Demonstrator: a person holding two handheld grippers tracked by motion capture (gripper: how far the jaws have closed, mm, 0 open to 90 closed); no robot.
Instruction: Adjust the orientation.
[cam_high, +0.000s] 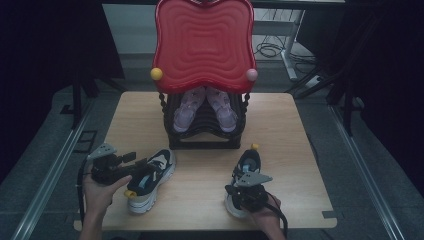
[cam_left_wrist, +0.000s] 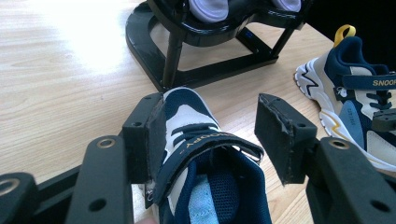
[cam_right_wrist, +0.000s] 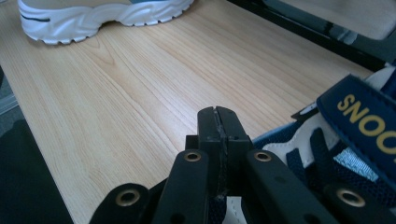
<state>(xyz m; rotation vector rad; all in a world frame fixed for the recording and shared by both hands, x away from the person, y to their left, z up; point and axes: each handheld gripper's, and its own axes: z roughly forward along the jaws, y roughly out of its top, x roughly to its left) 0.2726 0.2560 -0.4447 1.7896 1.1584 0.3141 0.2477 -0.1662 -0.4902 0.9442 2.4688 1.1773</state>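
Nearest the high camera, at about 5 o'clock on the table (cam_high: 200, 200), the right gripper (cam_high: 246, 187) rests over the heel end of the right sneaker (cam_high: 248, 162). Its jaws are pressed flat together in the right gripper view, with nothing visibly between them, beside the strap (cam_right_wrist: 362, 116) of that shoe. At about 7 o'clock the left gripper (cam_high: 131, 161) has its jaws spread wide around the collar of the left sneaker (cam_high: 150, 180); one pad touches the shoe's side while the other stands apart from it, so nothing is grasped yet.

Both sneakers look light, with soft padded uppers and stiffer rubber soles. I judge the heel collar or the tongue and strap the best place to pinch: the fabric there gives and should not slip, whereas the smooth sole edge might. Squeezing will only deform the shoe, not harm it.

At 12 o'clock a black shoe rack (cam_high: 205, 127) stands under a red wavy panel (cam_high: 204, 42). On its sloped shelf lies a pair of pale purple shoes (cam_high: 205, 110), side by side, toes pointing down toward the person. Space on its other shelves cannot be judged.
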